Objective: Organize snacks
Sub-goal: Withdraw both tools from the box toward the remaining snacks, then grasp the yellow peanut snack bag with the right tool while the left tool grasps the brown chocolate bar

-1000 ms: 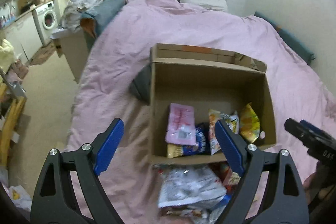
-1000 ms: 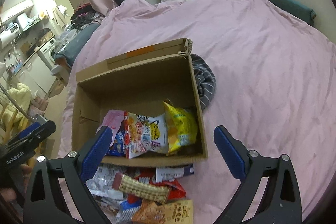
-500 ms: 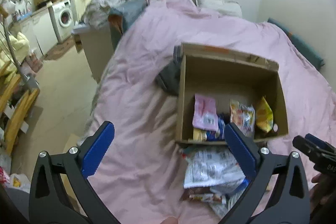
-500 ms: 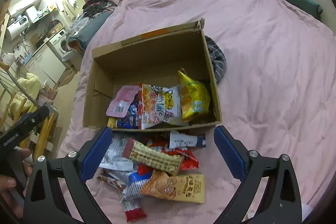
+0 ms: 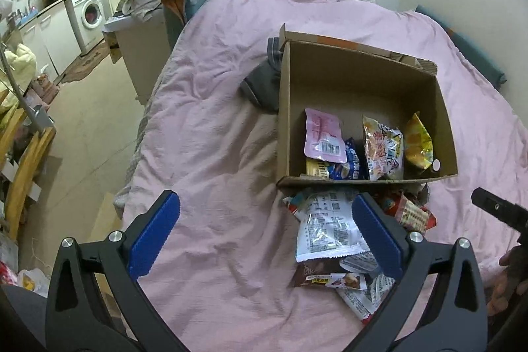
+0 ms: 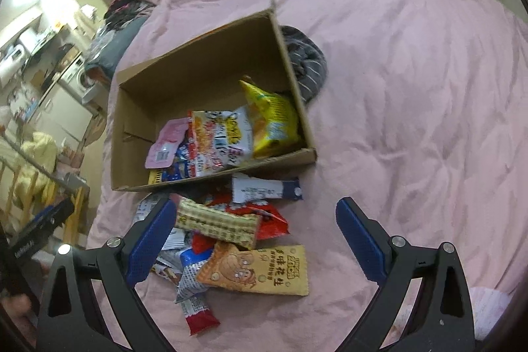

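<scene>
Cardboard box [image 5: 359, 81] at twelve o'clock holds snacks; left gripper [image 5: 265, 231] and right gripper [image 6: 255, 240], both spread wide, grasp nothing.

One box [image 6: 211, 78] beyond the fingers holds four visible packets [image 6: 221, 144], perhaps a fifth. One loose pile [image 6: 231, 226] between the fingers and box: at least seven packets, overlapping, exact count unclear.

Matt cardboard box [image 5: 359, 81], glossy, probably foil snack packets [image 6: 231, 220], wrinkled cloth bedcover [image 5: 214, 121]
</scene>
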{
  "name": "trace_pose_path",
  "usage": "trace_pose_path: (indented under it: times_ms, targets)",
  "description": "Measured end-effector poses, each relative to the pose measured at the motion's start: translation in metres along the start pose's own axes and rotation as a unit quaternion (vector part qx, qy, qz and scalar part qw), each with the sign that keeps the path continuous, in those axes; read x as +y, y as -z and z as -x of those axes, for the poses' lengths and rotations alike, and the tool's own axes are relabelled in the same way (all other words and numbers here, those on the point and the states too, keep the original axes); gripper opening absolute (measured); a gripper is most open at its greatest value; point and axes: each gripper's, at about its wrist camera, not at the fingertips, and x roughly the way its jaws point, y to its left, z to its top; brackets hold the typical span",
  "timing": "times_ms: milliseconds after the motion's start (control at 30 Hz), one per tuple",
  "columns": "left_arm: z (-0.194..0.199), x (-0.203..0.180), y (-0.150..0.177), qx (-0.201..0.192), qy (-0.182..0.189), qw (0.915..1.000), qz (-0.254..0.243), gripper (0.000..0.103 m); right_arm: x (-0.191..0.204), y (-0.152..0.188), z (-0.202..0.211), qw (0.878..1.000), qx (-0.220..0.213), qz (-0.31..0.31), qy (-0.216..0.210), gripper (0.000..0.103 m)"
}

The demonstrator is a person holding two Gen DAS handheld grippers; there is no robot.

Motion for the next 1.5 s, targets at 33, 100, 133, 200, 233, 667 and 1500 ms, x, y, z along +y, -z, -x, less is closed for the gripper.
trace_pose_path:
  times_ms: [33, 100, 133, 200, 233, 667, 1500]
  targets:
    - [-0.002, 0.002, 0.002, 0.005, 0.0, 1.0, 0.002, 0.103, -0.005, 0.0, -0.004, 1.0, 0.008, -0.011, 0.0, 0.1]
    - [-0.01, 0.007, 0.005, 0.03, 0.008, 0.9994, 0.015, 0.103, -0.011, 0.001, -0.013, 0.999, 0.028, -0.028, 0.002, 0.1]
    - [-0.013, 0.009, 0.006, 0.04, 0.015, 0.9989, 0.02, 0.103, -0.012, 0.003, -0.018, 0.999, 0.041, -0.034, 0.002, 0.1]
    - [-0.019, 0.012, 0.009, 0.057, 0.014, 0.998, 0.026, 0.103, -0.016, 0.007, -0.033, 0.996, 0.078, -0.051, -0.01, 0.1]
    - [-0.02, 0.013, 0.011, 0.06, 0.011, 0.9978, 0.025, 0.103, -0.017, 0.009, -0.039, 0.994, 0.094, -0.06, -0.016, 0.1]
    - [-0.028, 0.02, 0.013, 0.094, 0.038, 0.9931, 0.059, 0.103, -0.022, 0.037, -0.11, 0.97, 0.237, -0.061, -0.011, 0.101]
    - [-0.044, 0.009, 0.027, 0.145, 0.048, 0.987, 0.049, 0.103, 0.007, 0.034, 0.001, 0.99, 0.106, 0.011, -0.093, 0.072]
